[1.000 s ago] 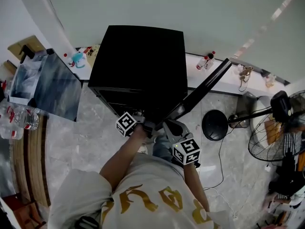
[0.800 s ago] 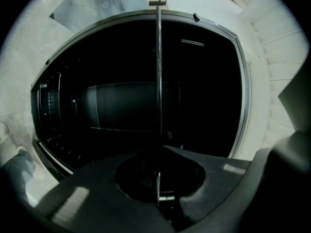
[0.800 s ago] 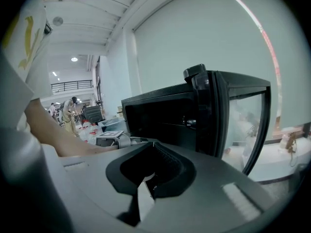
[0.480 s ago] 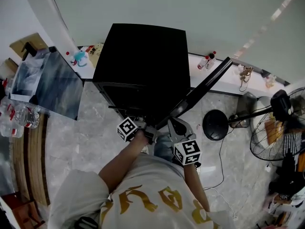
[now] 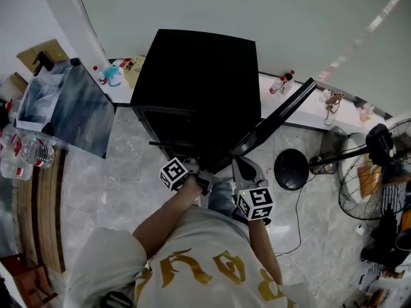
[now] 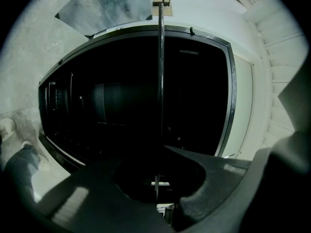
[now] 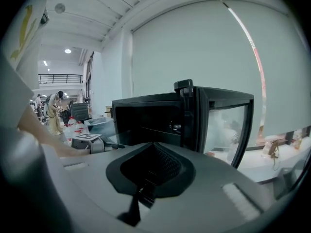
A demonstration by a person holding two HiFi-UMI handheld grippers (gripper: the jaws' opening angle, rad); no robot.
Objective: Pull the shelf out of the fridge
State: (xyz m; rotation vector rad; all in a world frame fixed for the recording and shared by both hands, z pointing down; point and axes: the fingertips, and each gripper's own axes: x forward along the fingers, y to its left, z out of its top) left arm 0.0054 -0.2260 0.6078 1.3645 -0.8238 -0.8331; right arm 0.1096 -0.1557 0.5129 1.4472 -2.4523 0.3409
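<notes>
So, L hand-held gripper (image 6: 161, 152) is clamped on the thin front edge of the shelf (image 6: 160, 81). The shelf shows edge-on across the open front of the black fridge (image 5: 199, 76), w/ door (image 5: 276, 117) standing wide. R hand-held gripper (image 7: 153, 144): jaws together, nothing btwn them, near the door, apart from the shelf.

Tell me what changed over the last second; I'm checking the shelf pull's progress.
The left gripper, shut on the shelf, drew back slightly toward the person, bringing the shelf's edge a little out of the fridge. The right gripper stayed empty beside the open door.
</notes>
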